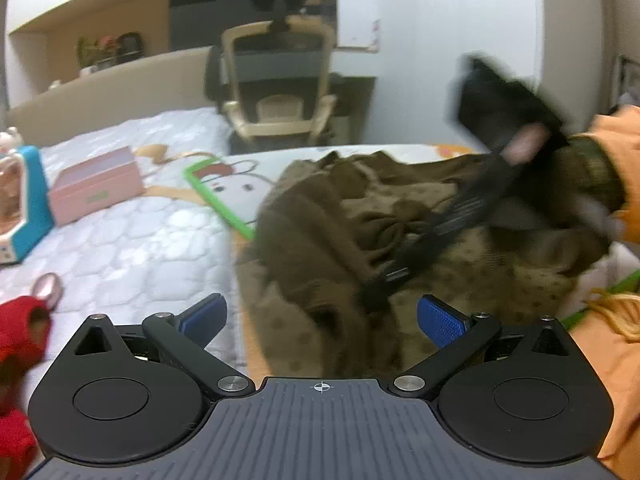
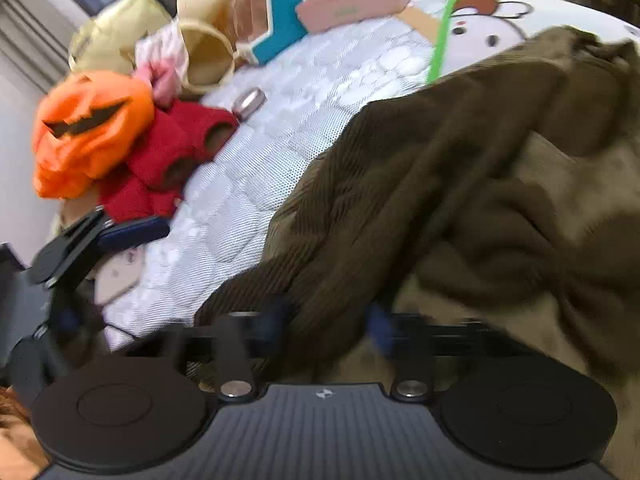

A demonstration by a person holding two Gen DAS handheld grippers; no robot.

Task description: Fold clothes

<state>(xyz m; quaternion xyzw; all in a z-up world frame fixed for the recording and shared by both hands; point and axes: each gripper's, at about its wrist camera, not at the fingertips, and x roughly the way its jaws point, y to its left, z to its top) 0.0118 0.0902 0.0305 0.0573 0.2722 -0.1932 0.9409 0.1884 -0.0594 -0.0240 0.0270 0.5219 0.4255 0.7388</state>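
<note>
You are holding the left gripper [image 1: 322, 320] at the bottom centre of the left wrist frame, its blue-padded fingers [image 1: 442, 320] spread wide apart and gripping nothing. Just beyond them the brown garment [image 1: 320, 232] is lying crumpled on the bed [image 1: 132, 240], filling the centre and right of the frame, with a lighter dotted lining showing among the darker ribbed folds.

In the right half of that same frame your other hand [image 1: 524, 144], in an orange sleeve [image 1: 616, 148], is bringing the right gripper [image 1: 376, 296] down onto the garment; it is motion-blurred there. In the right wrist frame the right gripper [image 2: 328, 332] is sitting at the bottom centre, and a thick ribbed fold of the garment is running between its blue fingers [image 2: 378, 332]. The blur is too heavy to say whether they are clamping the cloth or only lying around it.

On the quilted bed to the left of the garment, a pink box [image 1: 96, 184] and a blue-edged toy [image 1: 24, 200] are sitting in the left wrist frame's middle left. A red knitted item [image 2: 168, 160] and an orange pumpkin-faced bag [image 2: 88, 132] are lying touching each other at the left of the right wrist frame. A beige office chair [image 1: 276, 80] is standing beyond the bed at the upper centre of the left wrist frame.
</note>
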